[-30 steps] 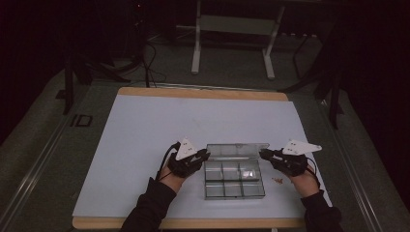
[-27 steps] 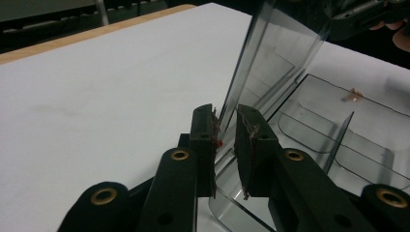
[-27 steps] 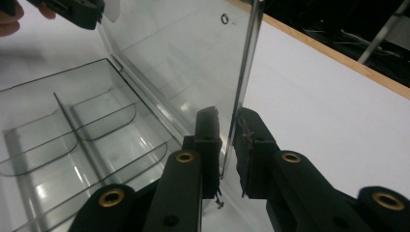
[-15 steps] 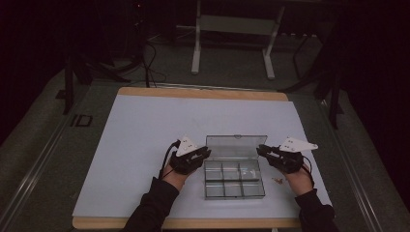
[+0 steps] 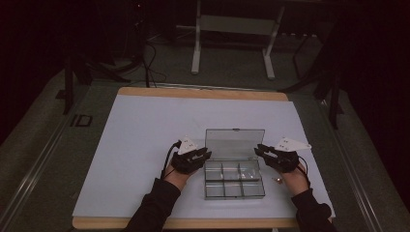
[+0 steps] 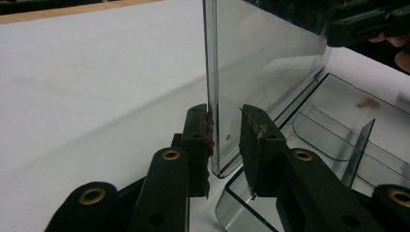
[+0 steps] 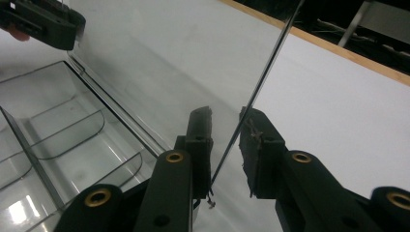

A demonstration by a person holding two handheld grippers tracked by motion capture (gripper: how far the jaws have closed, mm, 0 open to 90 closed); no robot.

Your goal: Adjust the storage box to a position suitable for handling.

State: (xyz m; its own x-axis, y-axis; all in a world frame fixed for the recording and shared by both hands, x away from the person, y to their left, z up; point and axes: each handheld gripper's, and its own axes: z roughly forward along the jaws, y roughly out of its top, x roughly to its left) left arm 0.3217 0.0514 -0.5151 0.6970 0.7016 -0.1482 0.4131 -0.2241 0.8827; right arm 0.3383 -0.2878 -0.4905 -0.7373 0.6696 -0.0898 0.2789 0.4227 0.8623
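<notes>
A clear plastic compartment box (image 5: 234, 189) sits near the table's front edge, its lid (image 5: 235, 143) standing upright at the back. My left gripper (image 5: 207, 154) is at the lid's left edge and my right gripper (image 5: 258, 149) at its right edge. In the left gripper view, the jaws (image 6: 226, 145) straddle the lid (image 6: 270, 53)'s lower corner; one pad touches it and a gap shows at the other. In the right gripper view, the thin lid edge (image 7: 261, 82) runs between the jaws (image 7: 226, 140) with a gap on both sides. The compartments look empty.
The box stands on a white sheet (image 5: 145, 145) over a wooden table (image 5: 203, 93). A small brownish item (image 5: 277, 180) lies on the sheet just right of the box. Metal stand legs (image 5: 196, 53) and cables are on the dark floor beyond.
The lid has swung up from nearly flat to upright, with both grippers rising at its side edges.
</notes>
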